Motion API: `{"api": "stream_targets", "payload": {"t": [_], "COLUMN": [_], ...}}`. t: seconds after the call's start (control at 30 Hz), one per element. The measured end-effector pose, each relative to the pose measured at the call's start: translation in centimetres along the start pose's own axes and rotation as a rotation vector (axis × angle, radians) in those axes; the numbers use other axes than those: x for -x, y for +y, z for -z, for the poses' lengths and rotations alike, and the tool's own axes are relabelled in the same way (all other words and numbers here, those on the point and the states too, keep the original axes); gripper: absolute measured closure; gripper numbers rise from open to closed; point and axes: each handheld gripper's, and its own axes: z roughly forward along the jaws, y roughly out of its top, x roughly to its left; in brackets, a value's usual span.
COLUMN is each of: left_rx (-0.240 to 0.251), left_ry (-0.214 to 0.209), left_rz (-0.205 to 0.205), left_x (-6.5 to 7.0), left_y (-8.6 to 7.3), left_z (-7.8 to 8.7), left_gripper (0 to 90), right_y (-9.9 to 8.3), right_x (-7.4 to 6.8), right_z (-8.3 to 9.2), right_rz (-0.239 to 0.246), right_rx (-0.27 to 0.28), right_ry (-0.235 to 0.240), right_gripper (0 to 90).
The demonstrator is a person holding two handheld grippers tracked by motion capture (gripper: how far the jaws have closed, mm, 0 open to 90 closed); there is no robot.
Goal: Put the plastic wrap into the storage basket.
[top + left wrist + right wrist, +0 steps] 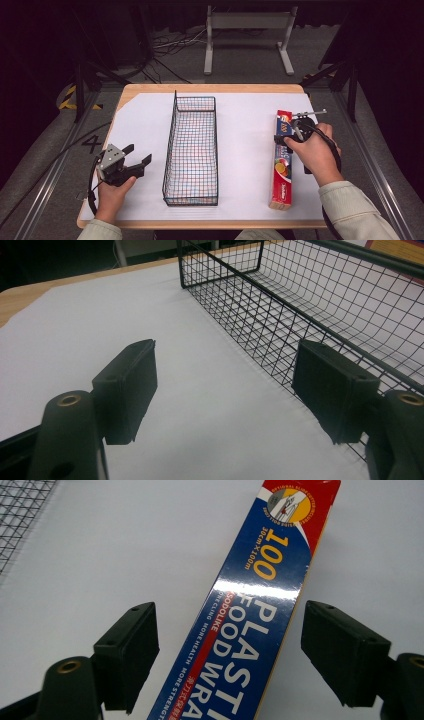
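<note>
Plastic food wrap in a long blue and red carton (281, 162) lies on the white sheet right of the black wire basket (191, 145). Right gripper (227, 655) straddles it, jaws wide, not touching. Left gripper (137, 159) rests open beside the basket.

A sheet of paper (240, 150) covers most of the table (150, 89). A wire basket (192, 150) stands on the paper near the middle, its long side running from the near edge toward the far edge. To its right, well apart, a box of food wrap (281, 165) lies flat on the paper, roughly parallel to the basket. The left gripper (137, 160) sits just left of the basket. The right gripper (287, 140) is over the box, one jaw on either side of it. Beyond the table stands a metal frame (248, 35) on the floor.
</note>
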Motion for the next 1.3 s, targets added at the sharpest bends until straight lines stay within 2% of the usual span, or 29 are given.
{"api": "stream_targets", "payload": {"t": [0.17, 0.23, 0.33, 0.6, 0.8, 0.87, 0.93, 1.1, 1.2, 1.3], "left_rx": [0.002, 0.004, 0.002, 0.003, 0.006, 0.006, 0.005, 0.006, 0.006, 0.009], "left_ry": [0.002, 0.003, 0.002, 0.0, -0.001, -0.003, -0.004, -0.006, -0.006, -0.006], "left_rz": [0.001, 0.002, -0.003, -0.001, -0.001, -0.001, -0.002, -0.003, -0.002, -0.001], "left_x": [0.0, 0.0, 0.0, 0.0, 0.1, 0.1, 0.1, 0.1, 0.1, 0.0], "left_y": [0.0, 0.0, 0.0, 0.0, 0.0, 0.0, 0.0, 0.0, 0.0, 0.0], "left_z": [0.1, 0.1, 0.1, 0.1, 0.1, 0.1, 0.1, 0.1, 0.1, 0.1], "left_gripper": [26.4, 26.4, 26.4, 26.3, 26.3, 26.3, 26.3, 26.3, 26.3, 26.3], "right_y": [0.0, 0.0, 0.0, -0.5, -0.5, -0.5, -0.4, -0.4, -0.5, -0.4], "right_x": [0.1, 0.3, 0.3, 0.1, -0.2, -0.2, -0.2, -0.8, -1.0, -1.1], "right_z": [-0.9, -1.3, -1.9, -3.3, -4.1, -4.3, -4.5, -5.1, -5.4, -5.5], "right_rz": [-0.028, -0.054, -0.083, -0.118, -0.157, -0.19, -0.201, -0.197, -0.188, -0.199], "right_rx": [-0.015, -0.03, -0.056, -0.12, -0.169, -0.195, -0.213, -0.253, -0.273, -0.299], "right_ry": [-0.016, -0.021, -0.024, -0.045, -0.063, -0.066, -0.071, -0.109, -0.131, -0.143], "right_gripper": [22.7, 22.5, 21.4, 21.2, 24.7, 25.2, 25.4, 25.1, 28.2, 30.5]}}
